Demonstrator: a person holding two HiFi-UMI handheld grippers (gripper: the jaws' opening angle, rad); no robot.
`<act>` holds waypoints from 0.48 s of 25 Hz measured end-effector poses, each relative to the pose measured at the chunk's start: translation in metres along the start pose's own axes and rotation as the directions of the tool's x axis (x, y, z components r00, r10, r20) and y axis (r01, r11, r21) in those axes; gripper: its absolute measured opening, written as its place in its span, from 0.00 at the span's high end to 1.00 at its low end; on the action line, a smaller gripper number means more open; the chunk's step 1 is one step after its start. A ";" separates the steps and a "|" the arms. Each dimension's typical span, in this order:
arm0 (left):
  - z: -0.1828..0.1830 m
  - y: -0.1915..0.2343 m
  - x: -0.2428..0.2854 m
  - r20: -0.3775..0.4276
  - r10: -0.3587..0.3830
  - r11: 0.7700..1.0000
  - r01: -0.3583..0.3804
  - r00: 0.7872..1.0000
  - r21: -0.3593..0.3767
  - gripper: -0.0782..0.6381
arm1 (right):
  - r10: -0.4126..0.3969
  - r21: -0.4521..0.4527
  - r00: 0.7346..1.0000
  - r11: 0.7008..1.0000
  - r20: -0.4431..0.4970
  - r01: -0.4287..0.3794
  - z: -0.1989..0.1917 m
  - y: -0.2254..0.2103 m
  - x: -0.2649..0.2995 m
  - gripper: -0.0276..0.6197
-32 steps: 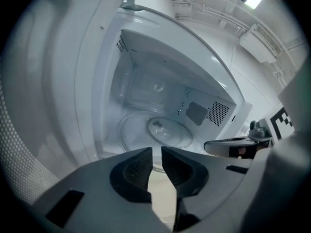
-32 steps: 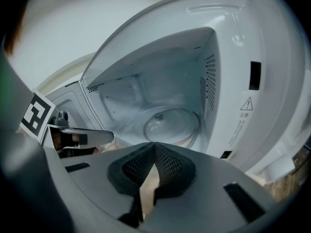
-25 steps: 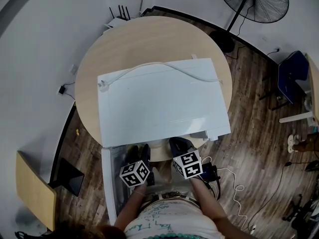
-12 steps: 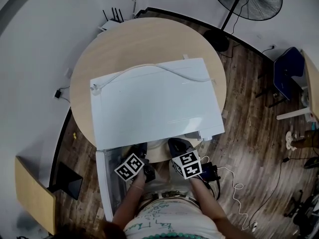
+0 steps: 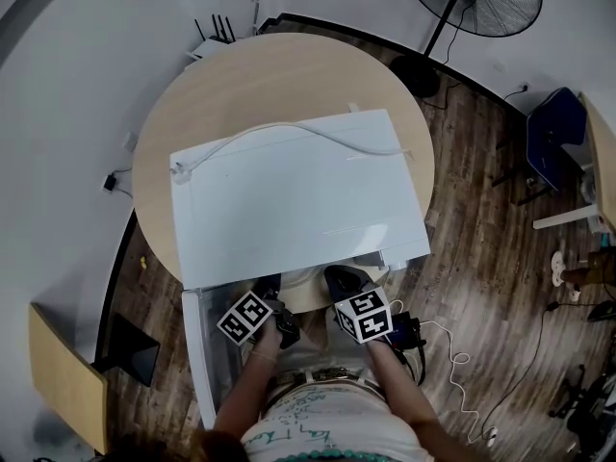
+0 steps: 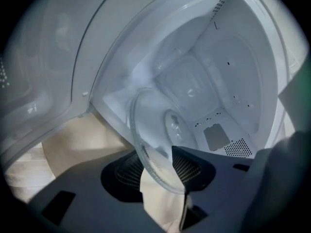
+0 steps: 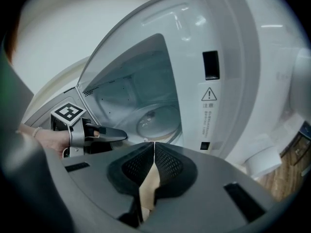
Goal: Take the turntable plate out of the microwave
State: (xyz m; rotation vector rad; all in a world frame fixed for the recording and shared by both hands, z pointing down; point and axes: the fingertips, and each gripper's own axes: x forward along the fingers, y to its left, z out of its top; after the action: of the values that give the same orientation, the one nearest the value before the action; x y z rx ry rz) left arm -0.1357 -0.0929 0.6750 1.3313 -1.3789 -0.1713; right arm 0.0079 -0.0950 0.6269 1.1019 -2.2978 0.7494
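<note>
L gripper [image 6: 156,154] mid-close astride turntable plate [image 6: 151,115]

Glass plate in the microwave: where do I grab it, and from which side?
Pinch the thin near rim of the clear round glass turntable plate, reaching in through the front of the open white microwave. It lies flat; walls close every other side.

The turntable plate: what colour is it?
The turntable plate is clear, colourless glass; the left gripper view shows it best.

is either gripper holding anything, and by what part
Nothing held yet. The left gripper, fingers just closing, straddles the turntable plate at its near rim without clamping; the right gripper is shut, empty.
</note>
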 end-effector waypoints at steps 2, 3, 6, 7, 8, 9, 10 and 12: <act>-0.001 -0.003 -0.002 0.005 -0.033 0.999 0.033 0.999 -0.029 0.66 | 0.008 0.022 1.000 1.000 0.001 -0.008 -0.001 0.001 0.000 0.96; -0.002 -0.005 -0.004 0.011 -0.052 0.998 0.052 0.999 -0.044 0.68 | 0.013 0.038 1.000 0.999 0.003 -0.013 -0.001 0.001 0.000 0.96; -0.007 -0.007 -0.006 0.029 -0.106 0.988 0.109 0.994 -0.106 0.72 | 0.023 0.070 1.000 0.997 0.009 -0.023 -0.002 0.001 0.001 0.95; -0.008 -0.008 -0.006 0.036 -0.122 0.984 0.126 0.992 -0.123 0.74 | 0.025 0.074 1.000 0.997 0.009 -0.026 -0.002 0.001 0.001 0.95; -0.008 -0.008 -0.007 0.042 -0.137 0.981 0.141 0.990 -0.134 0.74 | 0.028 0.081 1.000 0.996 0.009 -0.029 -0.002 0.001 0.001 0.94; -0.009 -0.008 -0.008 0.046 -0.149 0.978 0.154 0.988 -0.141 0.75 | 0.032 0.092 0.999 0.995 0.010 -0.032 -0.003 0.001 0.001 0.94; -0.009 -0.008 -0.010 0.048 -0.158 0.976 0.163 0.986 -0.144 0.76 | 0.036 0.108 0.999 0.993 0.012 -0.037 -0.003 0.000 0.001 0.94; -0.011 -0.008 -0.013 0.047 -0.166 0.976 0.171 0.985 -0.138 0.76 | 0.043 0.139 0.999 0.989 0.010 -0.044 -0.005 -0.001 0.001 0.93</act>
State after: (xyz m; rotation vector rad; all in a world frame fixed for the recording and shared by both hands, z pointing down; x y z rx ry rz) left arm -0.1269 -0.0799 0.6654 1.3306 -1.2584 -0.4017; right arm 0.0090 -0.0921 0.6315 1.1202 -2.3109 0.9370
